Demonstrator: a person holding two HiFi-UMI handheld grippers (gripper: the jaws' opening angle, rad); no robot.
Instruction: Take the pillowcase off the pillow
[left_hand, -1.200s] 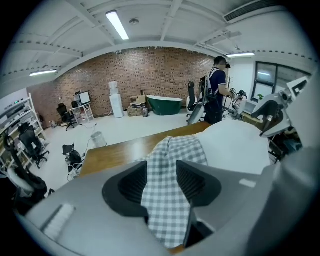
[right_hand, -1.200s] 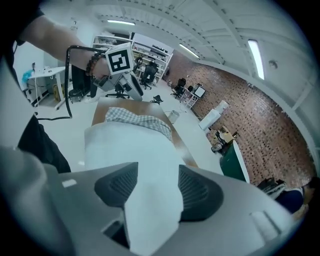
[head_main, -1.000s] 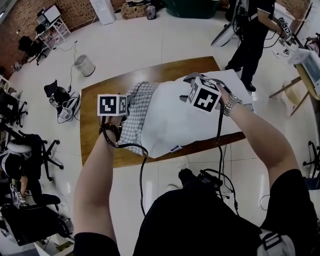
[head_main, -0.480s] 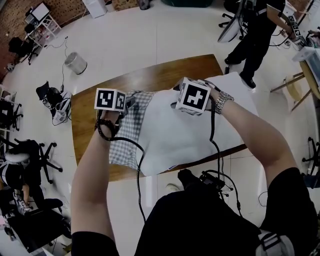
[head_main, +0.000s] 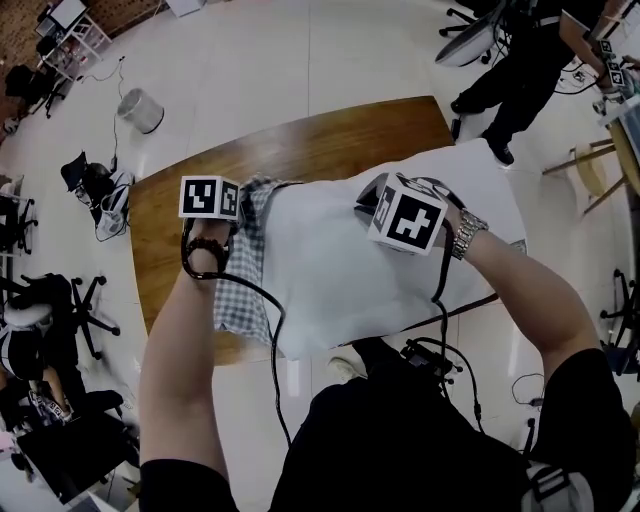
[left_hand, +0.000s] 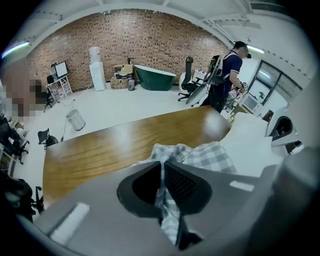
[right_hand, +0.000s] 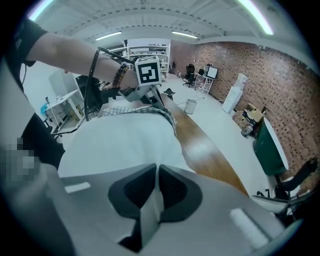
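The person's two bare forearms reach out from a dark top, a black cable trailing back from the left wrist. That wrist wears a dark bracelet and the right one a metal wristwatch.

The left gripper has just closed its jaws, and they now pinch a fold of the checked pillowcase that runs up between the pads. The right gripper has also just closed its jaws, which are pressed on a thin ridge of white fabric pulled up from the pillow.

The pillow lies across the near right part of the wooden bench, with its near edge hanging over the bench's rim. Most of the pillow is bare. The pillowcase is gathered at its left end, where the right gripper view shows the checked cloth wrapped round that end. The two grippers are well apart, one at each side of the pillow.

Past the bench is a pale, glossy floor. It holds a metal waste bin at the far left, office chairs along the left side, and a standing person in dark clothes at the far right. Farthest off, the left gripper view shows a green tub against a brick wall.
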